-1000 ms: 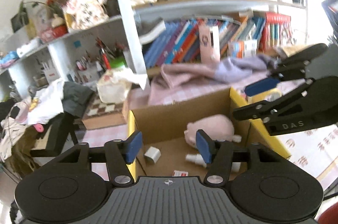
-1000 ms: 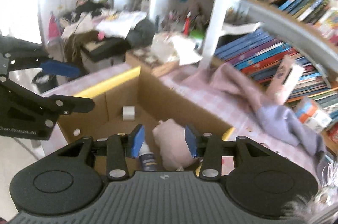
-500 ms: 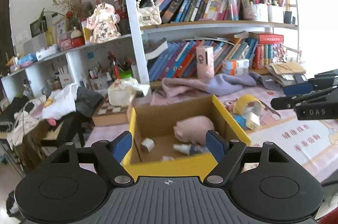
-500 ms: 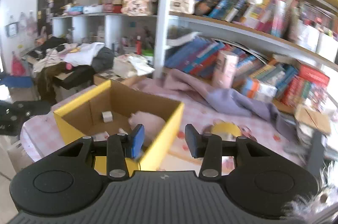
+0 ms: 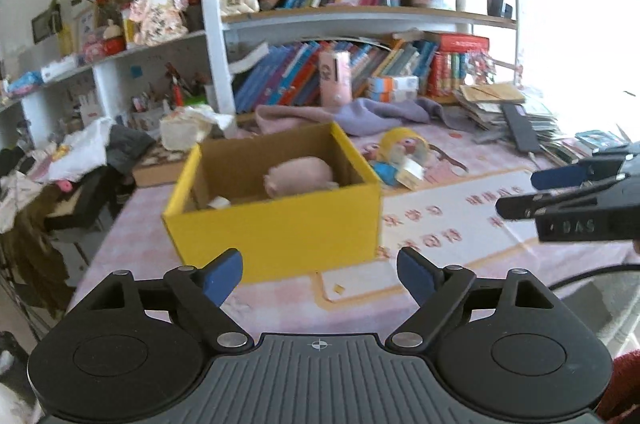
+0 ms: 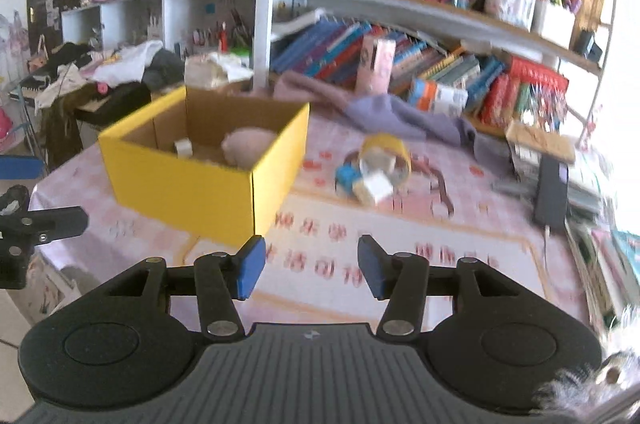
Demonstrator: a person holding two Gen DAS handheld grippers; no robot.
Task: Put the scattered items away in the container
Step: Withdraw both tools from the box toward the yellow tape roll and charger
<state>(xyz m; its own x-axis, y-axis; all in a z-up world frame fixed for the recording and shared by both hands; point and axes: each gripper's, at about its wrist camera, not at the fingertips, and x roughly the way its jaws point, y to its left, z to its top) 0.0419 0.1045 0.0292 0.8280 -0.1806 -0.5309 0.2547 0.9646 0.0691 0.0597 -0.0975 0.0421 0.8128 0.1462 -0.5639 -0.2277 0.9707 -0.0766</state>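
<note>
A yellow cardboard box (image 5: 280, 228) stands on the pink tablecloth, and a pink plush (image 5: 300, 176) and a small white item (image 5: 218, 202) lie inside it. My left gripper (image 5: 320, 276) hangs in front of the box with its jaws opening and nothing between them. My right gripper (image 6: 311, 270) is to the right of the box (image 6: 180, 184), also opening and empty. Beyond the right gripper lie a yellow tape roll (image 6: 386, 148) and small blue and white boxes (image 6: 372, 186), loose on the cloth. Each gripper shows at the edge of the other's view.
A purple cloth (image 6: 400, 116) lies behind the loose items, in front of a bookshelf. A pink carton (image 6: 376, 64) stands upright against the books. A black flat object (image 6: 554, 192) and stacked books sit at the right. Clothes pile up beyond the table's left edge.
Both grippers have drawn back out of the box, which now shows from outside. Both pairs of jaws stand wider than before, the left much wider.
</note>
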